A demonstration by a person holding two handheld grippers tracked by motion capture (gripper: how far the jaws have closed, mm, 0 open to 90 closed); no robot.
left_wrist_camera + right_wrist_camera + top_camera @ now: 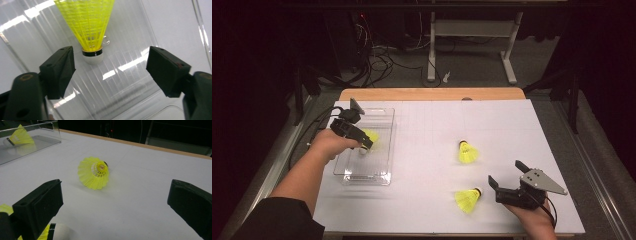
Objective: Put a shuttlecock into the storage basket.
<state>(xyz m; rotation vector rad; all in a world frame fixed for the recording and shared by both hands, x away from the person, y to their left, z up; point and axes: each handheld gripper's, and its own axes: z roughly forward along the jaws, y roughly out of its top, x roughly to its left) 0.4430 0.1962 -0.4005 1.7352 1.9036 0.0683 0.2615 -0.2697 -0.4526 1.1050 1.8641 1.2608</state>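
High view shows your left forearm reaching in from the lower left, dark sleeve pushed up near the elbow, wrist bent so the left gripper (362, 141) points down into the clear plastic tray (384, 175) at the left side of the white table (427, 130). Its jaws stand apart with nothing pressed between them. From the left gripper view, the yellow shuttlecock in the tray (87, 22) lies on the ribbed clear floor, its white cork tip (ringed by a dark band) pointing toward the camera and sitting just beyond the left jaw, touching neither pad.

Your right hand rests at the table's near right edge, wrist low, with the right gripper (506, 175) aimed across the table toward the left and its grey three-cornered plate on top. Those jaws also stand wide, holding nothing. A second yellow shuttlecock (468, 199) lies on its side just beside the right gripper's lower jaw; in the right gripper view its cork and a bit of skirt peek in at the bottom left corner. A third shuttlecock (467, 151) lies farther up the table, well apart from both hands, its open skirt turned toward the right gripper's camera.

No brand, label or readable writing can be made out on the shuttlecocks, the tray or the grippers.
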